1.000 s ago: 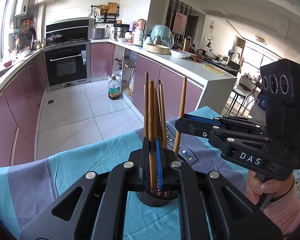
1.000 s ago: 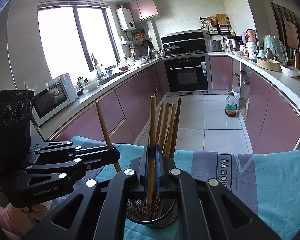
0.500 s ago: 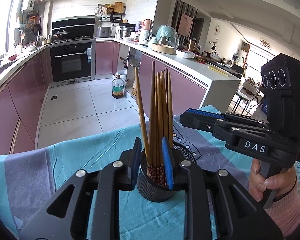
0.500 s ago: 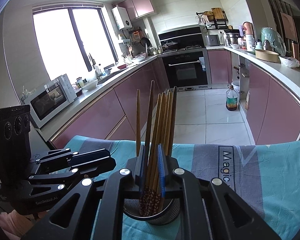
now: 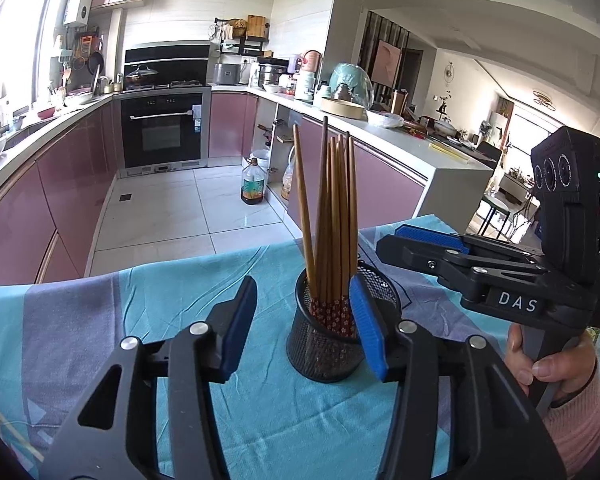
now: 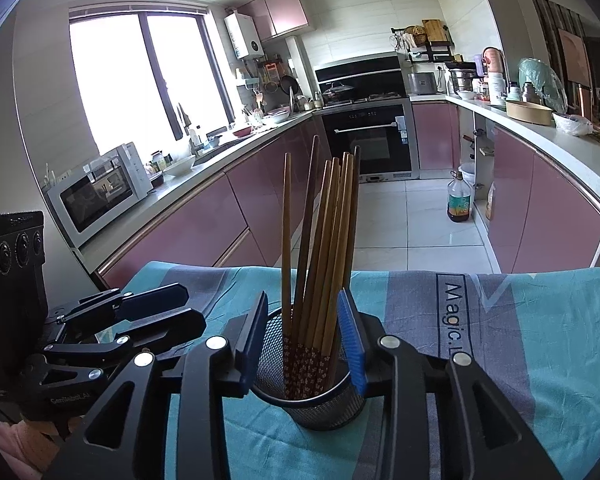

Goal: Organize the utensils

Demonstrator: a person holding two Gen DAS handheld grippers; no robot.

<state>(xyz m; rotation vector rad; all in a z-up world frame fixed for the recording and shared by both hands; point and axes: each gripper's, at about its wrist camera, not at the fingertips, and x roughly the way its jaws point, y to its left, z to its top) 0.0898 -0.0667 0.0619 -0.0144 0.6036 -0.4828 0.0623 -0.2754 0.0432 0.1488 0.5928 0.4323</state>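
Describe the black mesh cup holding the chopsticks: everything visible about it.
The mesh cup is a small round holder of black wire mesh with a solid rim, apparently metal. It stands upright on the blue and grey tablecloth. A bundle of brown wooden chopsticks stands in it, their red floral-patterned ends down, tips fanning upward. The right hand-held gripper has just been opening; its blue pads flank the cup's top, clasping no chopstick. The left hand-held gripper, also just opening, sits beside it.

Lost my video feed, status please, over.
Both grippers, left and right, just opened, holding nothing. Chopsticks upright in mesh cup. Nothing in the way.
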